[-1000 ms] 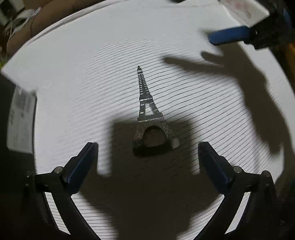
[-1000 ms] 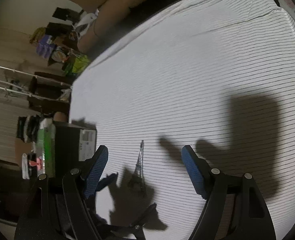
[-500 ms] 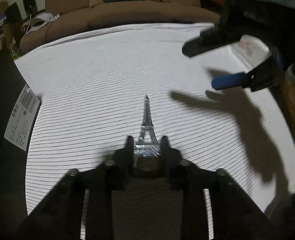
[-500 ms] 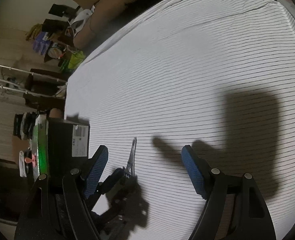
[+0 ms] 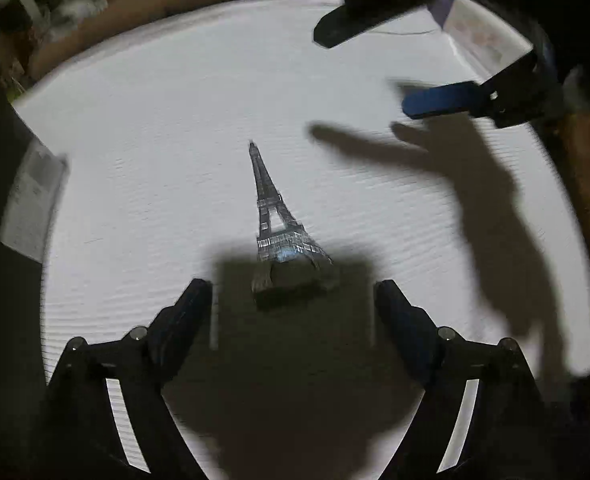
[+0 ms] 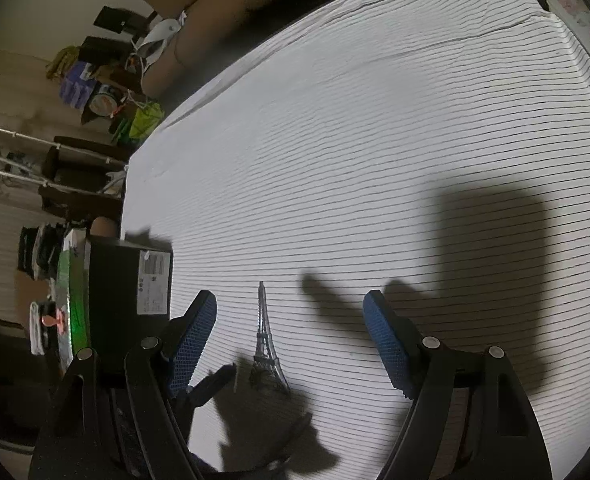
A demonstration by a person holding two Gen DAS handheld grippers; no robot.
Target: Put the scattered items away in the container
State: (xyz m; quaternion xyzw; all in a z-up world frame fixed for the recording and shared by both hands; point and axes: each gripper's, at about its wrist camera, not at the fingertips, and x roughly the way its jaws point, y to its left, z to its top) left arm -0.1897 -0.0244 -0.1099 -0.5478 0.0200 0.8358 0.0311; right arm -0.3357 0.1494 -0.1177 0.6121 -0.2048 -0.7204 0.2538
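Grippers apart, tower model flat on the sheet

Left gripper: jaws spread wide, nothing between them, fingers dark and in shadow. It hangs just short of the tower's base, not touching it. Its tips also show in the right wrist view, just beside the tower's base on the box side.

Right gripper: jaws spread wide, nothing held. Blue textured pads sit either side of the tower in the right wrist view but above it, no contact. In the left wrist view it hangs well beyond the tower's tip, over to the side away from the box, one blue pad plain, the other finger dark.

Eiffel Tower model, silvery lattice metal, lies flat on the striped sheet. Spire points away from the left gripper, base nearest it. Base end sits in the left gripper's shadow, spire in the light. Right gripper's shadow falls on the sheet past the tower, on the side away from the box.

Black box with a white label stands near the tower at the sheet's edge, not touching it. Whether the box is open I cannot tell. Brown sofa far beyond the tower's tip; room clutter past the box, blurred.
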